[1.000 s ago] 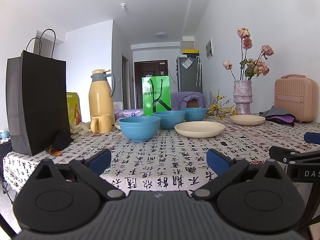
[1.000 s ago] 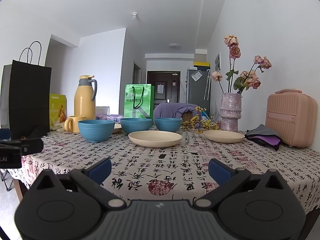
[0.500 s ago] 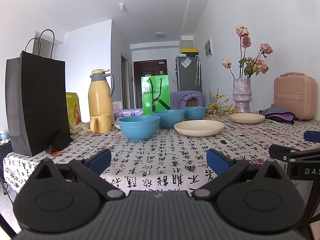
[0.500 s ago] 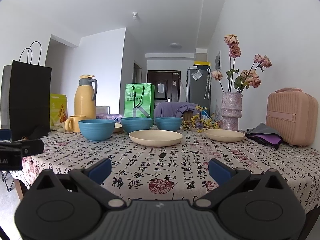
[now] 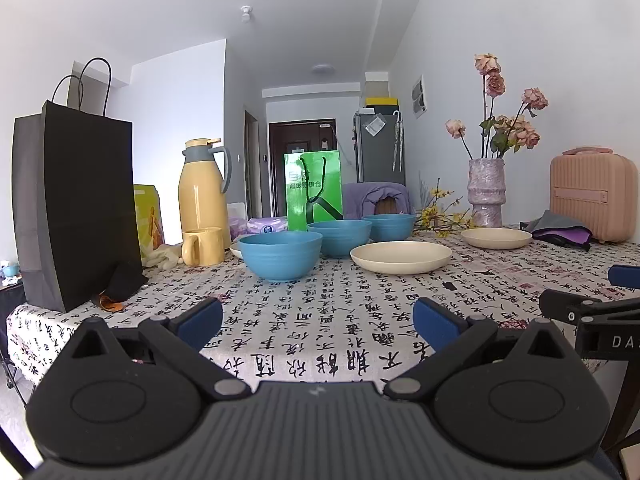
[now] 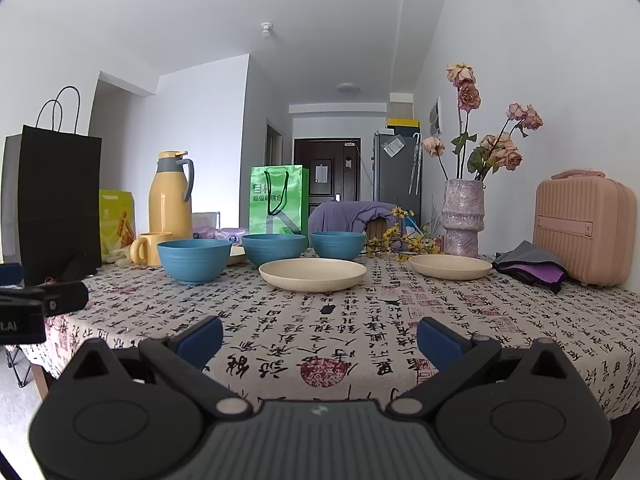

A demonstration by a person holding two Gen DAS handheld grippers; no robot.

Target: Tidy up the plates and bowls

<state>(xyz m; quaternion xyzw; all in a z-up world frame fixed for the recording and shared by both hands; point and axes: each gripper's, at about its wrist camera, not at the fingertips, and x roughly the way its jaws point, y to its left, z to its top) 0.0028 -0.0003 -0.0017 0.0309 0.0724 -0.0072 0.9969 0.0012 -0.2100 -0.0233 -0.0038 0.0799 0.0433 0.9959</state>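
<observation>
**Both grippers wait at the near edge, bowls and plates laid out mid-worktop**

Three blue bowls stand upright, mouths up, in a row that runs from centre-left back toward frame centre: the nearest bowl [image 5: 281, 255], the middle bowl [image 5: 339, 237] and the far bowl [image 5: 388, 227]. Each looks empty as far as the low view allows. Right of them the large cream plate [image 5: 401, 256] lies flat, and the small cream plate [image 5: 496, 237] lies flat further right, near the vase [image 5: 486, 193] of dried roses.

The left gripper [image 5: 318, 318] fills the bottom of its frame, its fingers [image 5: 200, 317] spread wide apart and holding nothing. The right gripper [image 6: 320, 336] sits likewise at the bottom of its own view, fingers [image 6: 439, 342] wide apart and empty.

Between the grippers and the dishes the worktop [image 5: 320, 320], covered in a calligraphy-print cloth, is open. At the left stand a black paper bag [image 5: 76, 204], a yellow jug [image 5: 202, 190] and a yellow mug [image 5: 203, 246]; a pink case [image 5: 592, 196] stands at the right edge, a green bag [image 5: 314, 196] behind the bowls.
</observation>
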